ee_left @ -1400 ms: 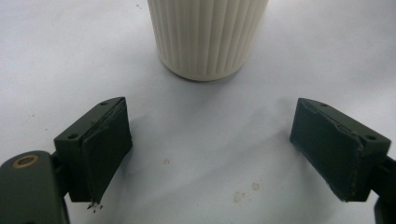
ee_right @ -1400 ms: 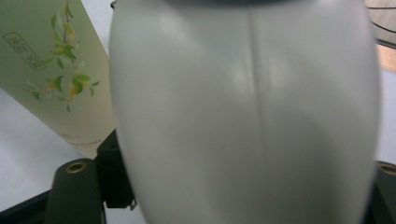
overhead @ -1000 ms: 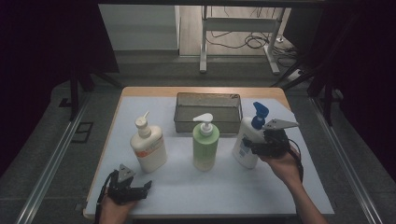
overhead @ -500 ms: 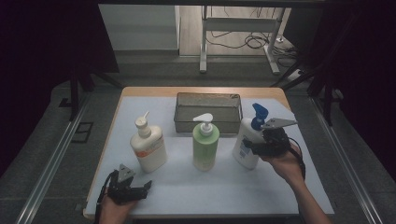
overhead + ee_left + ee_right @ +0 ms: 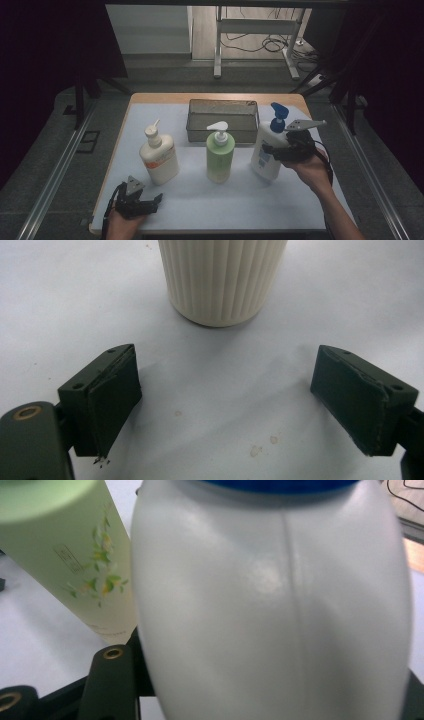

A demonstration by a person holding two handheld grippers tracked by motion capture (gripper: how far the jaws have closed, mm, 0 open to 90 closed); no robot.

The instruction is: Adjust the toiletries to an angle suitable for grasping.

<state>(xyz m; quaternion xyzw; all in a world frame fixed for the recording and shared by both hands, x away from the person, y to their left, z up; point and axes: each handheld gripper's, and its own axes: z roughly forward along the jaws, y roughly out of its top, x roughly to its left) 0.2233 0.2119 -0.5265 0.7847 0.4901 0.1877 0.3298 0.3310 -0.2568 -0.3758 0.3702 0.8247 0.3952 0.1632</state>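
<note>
**Right hand-held gripper clamped on the blue-pump bottle**

The right hand-held gripper [image 5: 274, 150] pinches the white bottle with the blue pump [image 5: 267, 152], which stands upright on the bench [image 5: 200, 205], just in front of the wire basket [image 5: 222, 120] and beside the green bottle [image 5: 220, 157]. The left hand-held gripper [image 5: 150, 202] rests near the bench's front edge, jaws spread, before the cream bottle [image 5: 160, 160].

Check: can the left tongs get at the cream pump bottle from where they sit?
Probably yes. The left tongs stand open, the cream pump bottle is straight ahead, and bare white mat lies between them. The green bottle stands off to the side.
</note>
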